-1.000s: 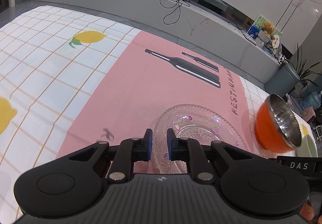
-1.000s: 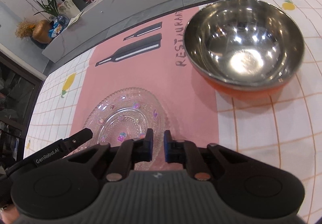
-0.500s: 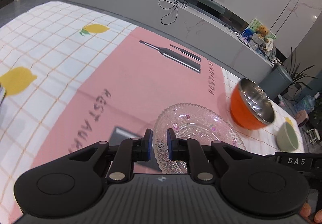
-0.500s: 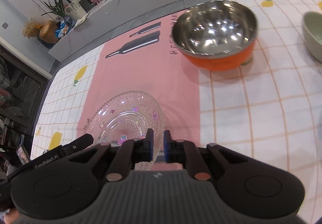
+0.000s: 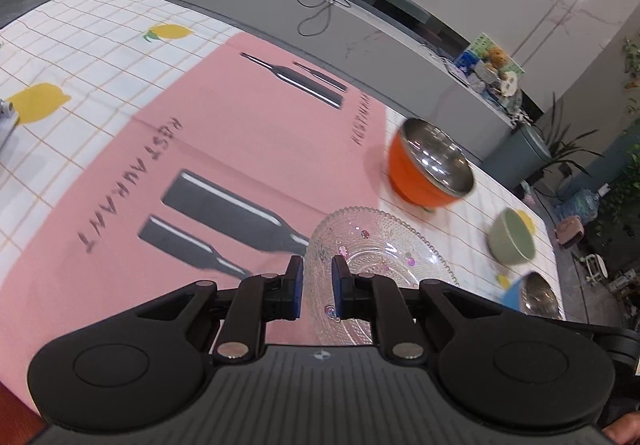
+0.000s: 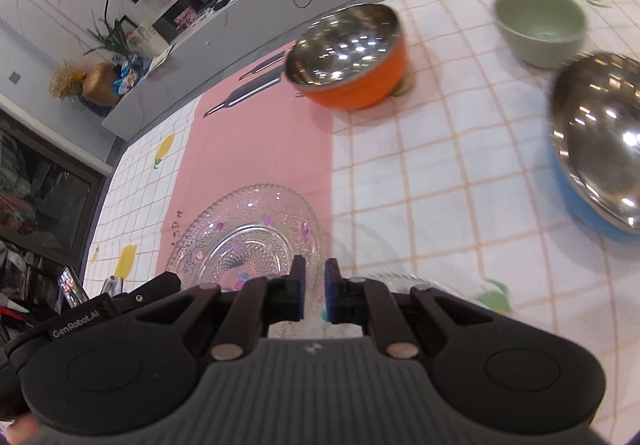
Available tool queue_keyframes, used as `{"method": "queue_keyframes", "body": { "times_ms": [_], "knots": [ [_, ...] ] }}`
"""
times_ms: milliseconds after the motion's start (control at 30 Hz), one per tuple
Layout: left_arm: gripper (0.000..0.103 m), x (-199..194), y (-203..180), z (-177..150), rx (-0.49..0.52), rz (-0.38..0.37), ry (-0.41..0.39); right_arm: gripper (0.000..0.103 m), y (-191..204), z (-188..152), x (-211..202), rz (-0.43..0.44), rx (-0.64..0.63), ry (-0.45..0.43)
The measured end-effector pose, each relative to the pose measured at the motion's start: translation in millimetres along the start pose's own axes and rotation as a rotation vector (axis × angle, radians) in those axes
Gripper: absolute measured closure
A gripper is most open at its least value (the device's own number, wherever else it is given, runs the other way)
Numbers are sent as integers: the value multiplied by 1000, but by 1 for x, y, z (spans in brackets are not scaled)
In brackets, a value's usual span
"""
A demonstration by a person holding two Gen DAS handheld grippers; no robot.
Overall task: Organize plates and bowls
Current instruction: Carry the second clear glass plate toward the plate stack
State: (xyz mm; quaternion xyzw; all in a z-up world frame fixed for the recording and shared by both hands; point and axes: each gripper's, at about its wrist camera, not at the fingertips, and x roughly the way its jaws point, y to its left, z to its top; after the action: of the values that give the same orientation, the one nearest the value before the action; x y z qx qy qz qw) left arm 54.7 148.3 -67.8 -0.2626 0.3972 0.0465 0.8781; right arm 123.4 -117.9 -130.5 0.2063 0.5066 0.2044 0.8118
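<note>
A clear patterned glass plate (image 5: pixel 376 257) hangs tilted above the table, held at its rim from two sides. My left gripper (image 5: pixel 318 287) is shut on the plate's left edge. In the right wrist view the same glass plate (image 6: pixel 248 233) lies ahead and to the left, and my right gripper (image 6: pixel 315 295) is shut on its near right rim. An orange steel-lined bowl (image 5: pixel 428 173) (image 6: pixel 348 57) stands at the pink mat's edge. Past it sit a green bowl (image 5: pixel 512 241) (image 6: pixel 540 27) and a blue steel-lined bowl (image 5: pixel 528 295) (image 6: pixel 596 149).
A pink placemat (image 5: pixel 224 133) lies on the lemon-print checked tablecloth (image 6: pixel 440 181). A sliver of clear glass rim (image 6: pixel 396 277) shows just right of the right fingers. A phone (image 6: pixel 72 287) stands at the table's left edge. A grey TV bench (image 5: pixel 360 25) runs behind the table.
Both grippers have carried the glass plate back across the table and slightly up. The orange bowl has receded, and the green and blue bowls have come into view.
</note>
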Motion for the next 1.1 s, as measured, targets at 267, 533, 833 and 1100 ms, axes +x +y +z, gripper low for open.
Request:
{"method": "queue_keyframes", "body": {
  "times_ms": [267,533,833,1100],
  "knots": [
    [87,-2,-26,-33,60,-37,53,96,-32,-23,-38,-23,27,-19],
    [87,-1,-32,-58,85,-30,99,96,-49,-42,-51,-71,9,-18],
    [87,9,-29,-70,87,-19,133,96,-54,-49,-44,-102,-40,-6],
    [87,15,-36,-79,142,20,151,96,-57,-52,-38,-129,-65,7]
  ]
}}
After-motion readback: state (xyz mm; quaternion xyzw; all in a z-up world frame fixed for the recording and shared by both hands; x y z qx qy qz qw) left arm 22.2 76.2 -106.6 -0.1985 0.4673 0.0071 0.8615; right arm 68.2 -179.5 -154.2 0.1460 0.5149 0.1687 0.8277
